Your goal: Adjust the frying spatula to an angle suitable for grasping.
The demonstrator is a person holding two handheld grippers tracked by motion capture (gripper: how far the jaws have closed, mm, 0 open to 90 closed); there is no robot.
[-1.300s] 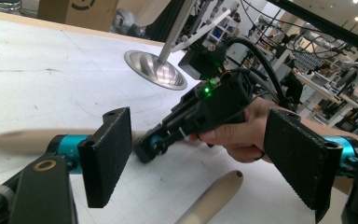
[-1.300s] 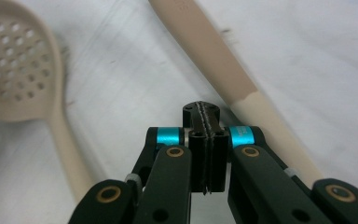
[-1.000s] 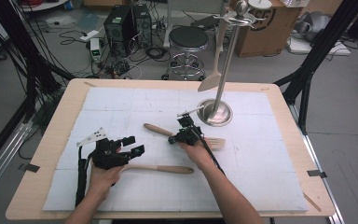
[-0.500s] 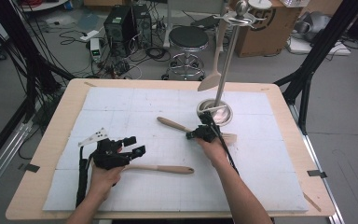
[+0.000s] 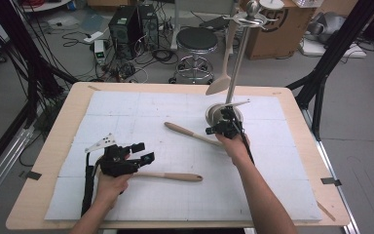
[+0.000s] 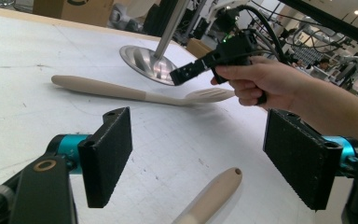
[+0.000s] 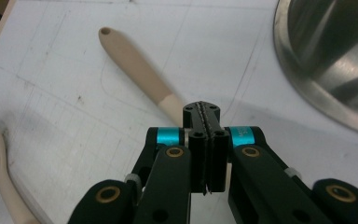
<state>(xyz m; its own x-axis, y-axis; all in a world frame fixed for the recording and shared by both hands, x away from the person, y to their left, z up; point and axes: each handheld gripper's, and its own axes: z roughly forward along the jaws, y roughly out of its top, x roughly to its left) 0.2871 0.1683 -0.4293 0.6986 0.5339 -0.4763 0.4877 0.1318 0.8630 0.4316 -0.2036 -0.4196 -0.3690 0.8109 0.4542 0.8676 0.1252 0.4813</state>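
Table (image 5: 48, 190): wooden top under a white gridded mat; everything you work with lies on it.
Stand (image 5: 237, 63): steel pole on a round base at about 1 o'clock from mat centre; one pale spoon (image 5: 221, 80) already hangs from its top arm.
Slotted spatula (image 5: 190, 133): the piece you hold, near centre, handle pointing to 10 o'clock, slotted head under your right hand. In the left gripper view it looks lifted clear of the mat, though I cannot be sure.
Second spoon (image 5: 173, 176): flat on the mat at 7 o'clock from centre, handle end running to 3 o'clock.
Handling: judged light, stiff and smooth, so it may pivot in a narrow grip; take it at the neck, close to the head.
Right gripper (image 7: 206, 122): jaws pressed together, pinching the spatula where handle meets neck.
Left gripper (image 6: 198, 161): jaws wide apart, nothing between the pads; the second spoon's handle lies below the gap.
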